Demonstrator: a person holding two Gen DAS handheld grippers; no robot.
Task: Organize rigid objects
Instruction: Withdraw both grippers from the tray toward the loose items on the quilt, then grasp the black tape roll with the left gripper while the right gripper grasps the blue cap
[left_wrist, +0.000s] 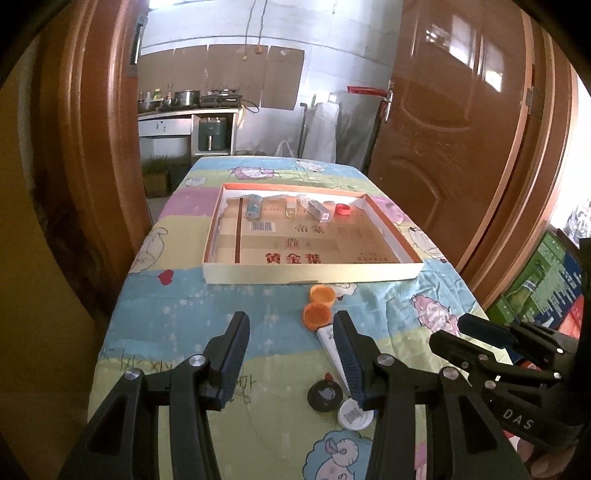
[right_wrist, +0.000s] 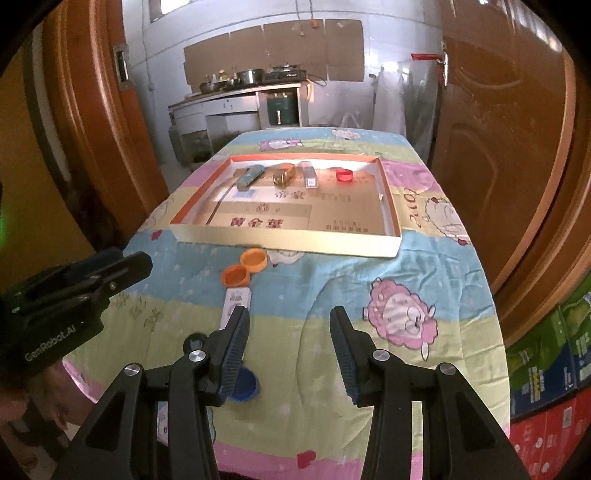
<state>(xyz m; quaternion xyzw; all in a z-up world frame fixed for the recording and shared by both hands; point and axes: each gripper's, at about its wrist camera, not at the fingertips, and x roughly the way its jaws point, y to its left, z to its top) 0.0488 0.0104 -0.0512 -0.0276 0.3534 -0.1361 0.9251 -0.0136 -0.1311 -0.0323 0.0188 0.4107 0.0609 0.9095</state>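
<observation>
A shallow cardboard tray lies on the table. Along its far side lie a blue lighter, a clear-gold block, a slim white box and a red cap. In front of the tray sit two orange caps, a white box, a black cap, a white cap and a blue cap. My left gripper is open and empty above the cloth, left of the caps. My right gripper is open and empty too.
The table is covered with a cartoon sheep cloth. Brown doors flank it. Coloured cartons are stacked at the right. A kitchen counter stands behind.
</observation>
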